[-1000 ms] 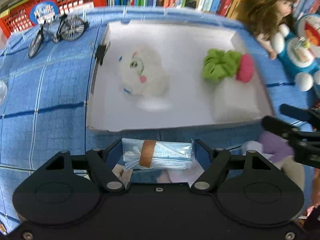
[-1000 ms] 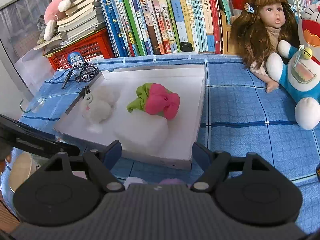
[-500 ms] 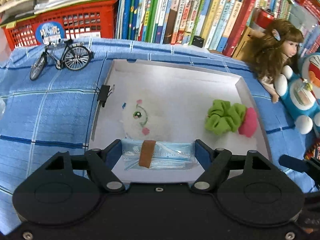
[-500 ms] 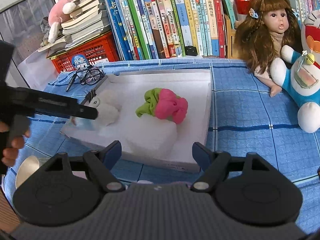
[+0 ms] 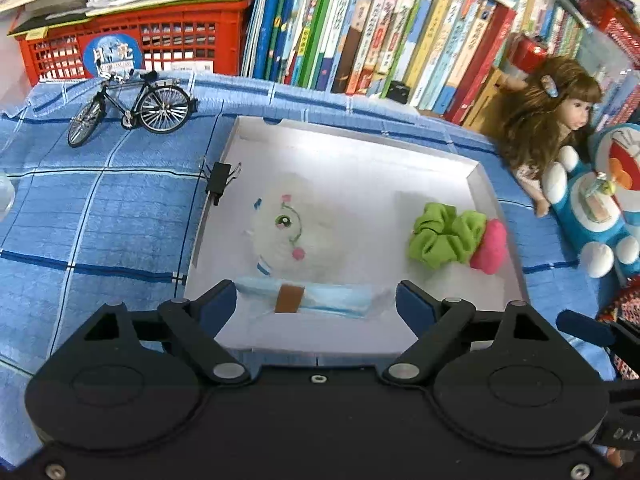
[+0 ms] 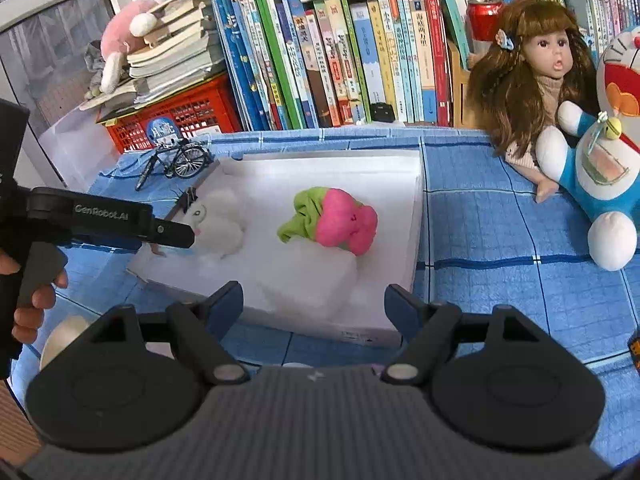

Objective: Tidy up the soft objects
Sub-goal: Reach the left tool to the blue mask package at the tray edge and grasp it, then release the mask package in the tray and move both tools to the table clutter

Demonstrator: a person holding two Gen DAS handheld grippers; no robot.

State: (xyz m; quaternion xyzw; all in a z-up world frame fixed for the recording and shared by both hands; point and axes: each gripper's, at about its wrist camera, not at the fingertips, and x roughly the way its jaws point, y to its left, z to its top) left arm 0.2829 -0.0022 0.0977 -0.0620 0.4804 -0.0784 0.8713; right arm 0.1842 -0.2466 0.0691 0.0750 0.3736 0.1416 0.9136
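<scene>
Left gripper (image 5: 311, 304) fingers clamped on packaged face mask (image 5: 308, 299), poised low-centre over white tray (image 5: 498, 216) for deposit; right gripper (image 6: 314, 304) fingers apart, empty.

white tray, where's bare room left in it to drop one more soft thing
Bare floor runs along the far wall of the white tray, behind the white plush and green scrunchie, and in the gap between them. Crowded: the right near corner, where scrunchie, pink plush and white foam block bunch together. The mask pack covers the near left edge.
</scene>
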